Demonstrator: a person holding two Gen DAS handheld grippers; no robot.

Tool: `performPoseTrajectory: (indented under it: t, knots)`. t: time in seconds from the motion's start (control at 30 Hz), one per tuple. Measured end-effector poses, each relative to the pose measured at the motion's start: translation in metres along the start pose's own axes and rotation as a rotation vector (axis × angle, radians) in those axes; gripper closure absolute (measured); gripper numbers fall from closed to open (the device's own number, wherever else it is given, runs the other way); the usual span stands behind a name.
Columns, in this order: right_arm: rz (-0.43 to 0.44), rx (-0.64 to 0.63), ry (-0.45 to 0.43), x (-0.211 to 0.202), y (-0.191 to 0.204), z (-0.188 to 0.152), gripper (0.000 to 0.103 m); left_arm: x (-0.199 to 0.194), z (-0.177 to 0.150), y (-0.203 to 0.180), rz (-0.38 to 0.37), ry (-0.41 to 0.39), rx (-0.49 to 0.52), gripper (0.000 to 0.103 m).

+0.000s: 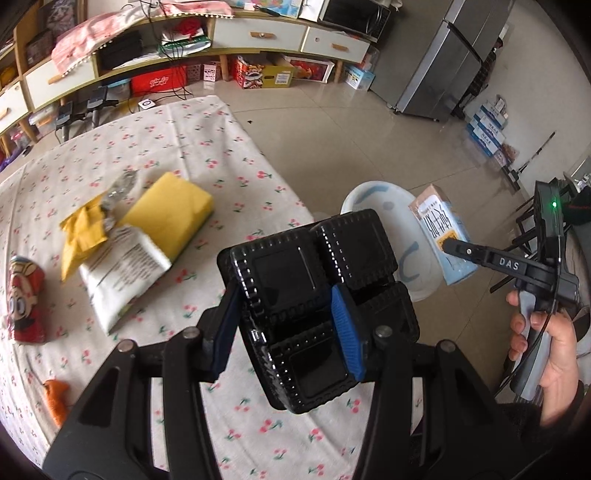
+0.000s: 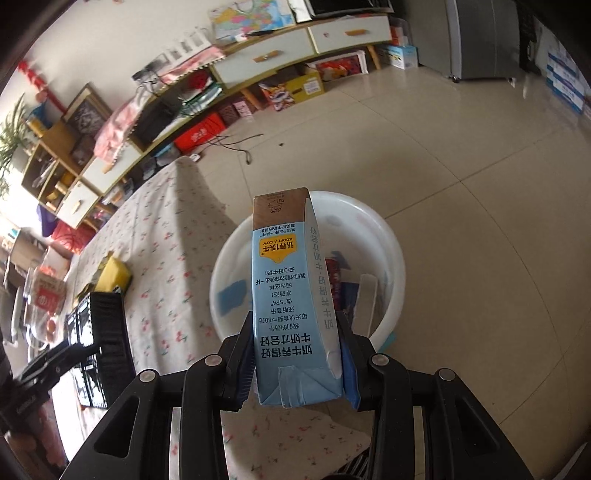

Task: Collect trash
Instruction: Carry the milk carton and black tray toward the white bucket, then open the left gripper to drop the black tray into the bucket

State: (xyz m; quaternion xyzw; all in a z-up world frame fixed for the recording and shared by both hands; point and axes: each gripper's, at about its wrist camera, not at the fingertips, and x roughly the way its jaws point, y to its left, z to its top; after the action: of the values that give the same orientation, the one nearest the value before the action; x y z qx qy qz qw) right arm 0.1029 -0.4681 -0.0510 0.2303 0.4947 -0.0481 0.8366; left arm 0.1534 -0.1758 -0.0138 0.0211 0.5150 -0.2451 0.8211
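My left gripper (image 1: 286, 328) is shut on a black plastic compartment tray (image 1: 314, 306), held above the table's right edge; the tray also shows in the right wrist view (image 2: 103, 343). My right gripper (image 2: 297, 354) is shut on a light blue milk carton (image 2: 288, 295), held over a white basin (image 2: 384, 236) that stands on the floor beside the table. The carton (image 1: 443, 229) and basin (image 1: 373, 195) also show in the left wrist view. Some wrappers lie inside the basin.
On the cherry-print tablecloth (image 1: 184, 147) lie a yellow packet (image 1: 173, 210), a white wrapper (image 1: 122, 273), crumpled yellow paper (image 1: 81, 236), a red snack bag (image 1: 26, 299) and an orange scrap (image 1: 57, 398). A shelf unit (image 1: 221, 33) and a fridge (image 1: 450, 59) stand beyond.
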Motion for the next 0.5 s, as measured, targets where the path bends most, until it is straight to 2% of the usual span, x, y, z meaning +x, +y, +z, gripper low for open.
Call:
performPoseTrajectory:
  t: [0.07,0.1,0.17,0.5]
  knots:
    - [0.001,0.022,0.002,0.005,-0.005,0.002,0.061,0.006,0.006,-0.007,0.001,0.002,0.004,0.052]
    - [-0.001,0.031,0.011,0.006,-0.008,0.002,0.053,0.007,0.008,-0.010,0.002,0.001,0.007,0.052]
    - [-0.011,0.038,0.005,0.004,-0.011,0.001,0.045,0.013,0.013,-0.020,0.001,0.002,0.016,0.052]
    - [-0.131,0.053,-0.034,-0.029,-0.040,-0.014,0.037,0.054,0.038,-0.078,-0.014,0.041,0.093,0.051]
